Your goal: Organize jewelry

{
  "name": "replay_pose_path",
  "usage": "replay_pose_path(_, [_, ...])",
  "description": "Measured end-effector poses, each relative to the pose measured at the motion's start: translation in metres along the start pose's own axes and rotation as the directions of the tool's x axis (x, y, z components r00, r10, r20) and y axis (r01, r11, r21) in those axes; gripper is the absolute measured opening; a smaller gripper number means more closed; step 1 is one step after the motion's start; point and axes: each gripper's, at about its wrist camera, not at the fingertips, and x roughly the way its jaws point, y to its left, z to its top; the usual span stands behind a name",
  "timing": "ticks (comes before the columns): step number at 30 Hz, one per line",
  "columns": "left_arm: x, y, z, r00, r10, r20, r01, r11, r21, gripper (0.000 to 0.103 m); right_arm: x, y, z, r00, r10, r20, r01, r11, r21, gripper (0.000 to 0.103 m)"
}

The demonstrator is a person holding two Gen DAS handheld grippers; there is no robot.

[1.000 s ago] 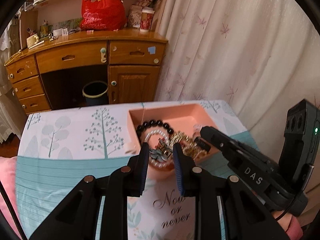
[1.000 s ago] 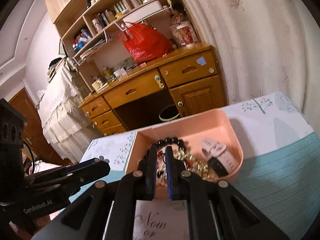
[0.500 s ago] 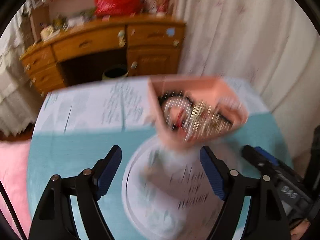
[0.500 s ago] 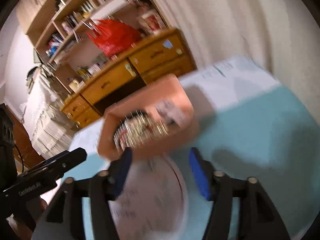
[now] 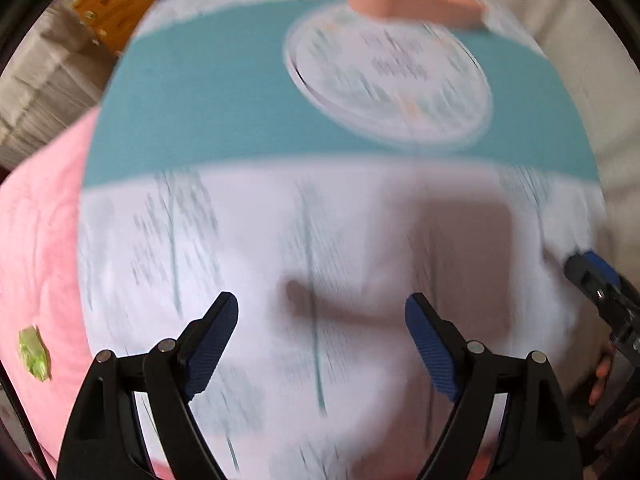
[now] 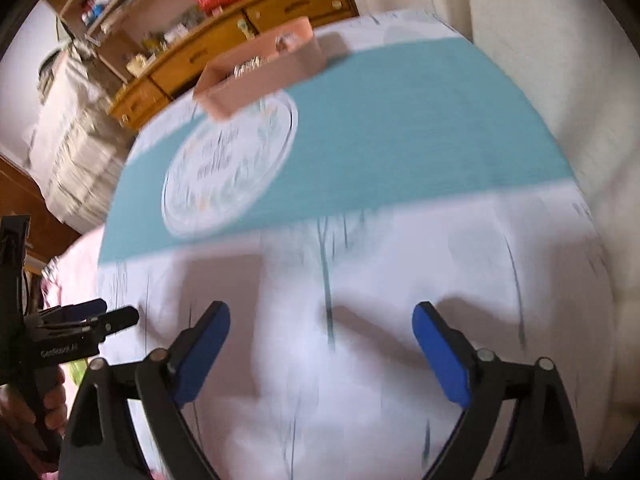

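One pink tray (image 6: 264,76) of blurred jewelry at the far edge of the table (image 6: 400,128), on its teal-and-white cloth, wooden desk (image 6: 224,36) and pale curtain (image 6: 540,32) behind, left gripper (image 5: 322,344) and right gripper (image 6: 322,350) jaws opening wide, nothing between them.

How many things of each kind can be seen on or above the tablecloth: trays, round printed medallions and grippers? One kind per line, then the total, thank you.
Pink tray: 1
Round printed medallion: 1
Grippers, jaws opening, nothing between them: 2 (left gripper, right gripper)
Total: 4
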Motion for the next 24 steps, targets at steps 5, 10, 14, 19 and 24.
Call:
replay_pose_path(5, [-0.024,-0.005,-0.037,0.998,-0.049,-0.034,0.052,0.993,0.103,0.084,-0.037,0.023,-0.042,0.997,-0.083,-0.005,0.083,0.997,-0.006,0.098])
replay_pose_path(10, [-0.07,0.0,-0.054,0.994,0.003,0.108,-0.018,0.99,0.14,0.086,-0.08,0.047,-0.067,0.995,-0.088,0.048,0.087,0.996,0.019,0.103])
replay_pose_path(14, [-0.109,0.003,-0.052,0.971,0.01,0.238,-0.028,0.997,0.075,0.087,-0.113,0.057,-0.072,0.989,-0.097,0.111,0.095,0.995,0.018,0.103])
replay_pose_path(19, [-0.15,-0.013,-0.055,0.919,0.065,0.39,-0.034,0.996,-0.088,0.1,-0.14,0.062,-0.059,0.993,-0.026,0.112,0.035,0.997,-0.076,0.103])
replay_pose_path(24, [-0.161,-0.045,-0.063,0.919,0.069,0.388,-0.026,0.993,-0.113,0.1,-0.172,0.058,-0.048,0.989,-0.063,0.135,0.082,0.987,-0.137,0.103])
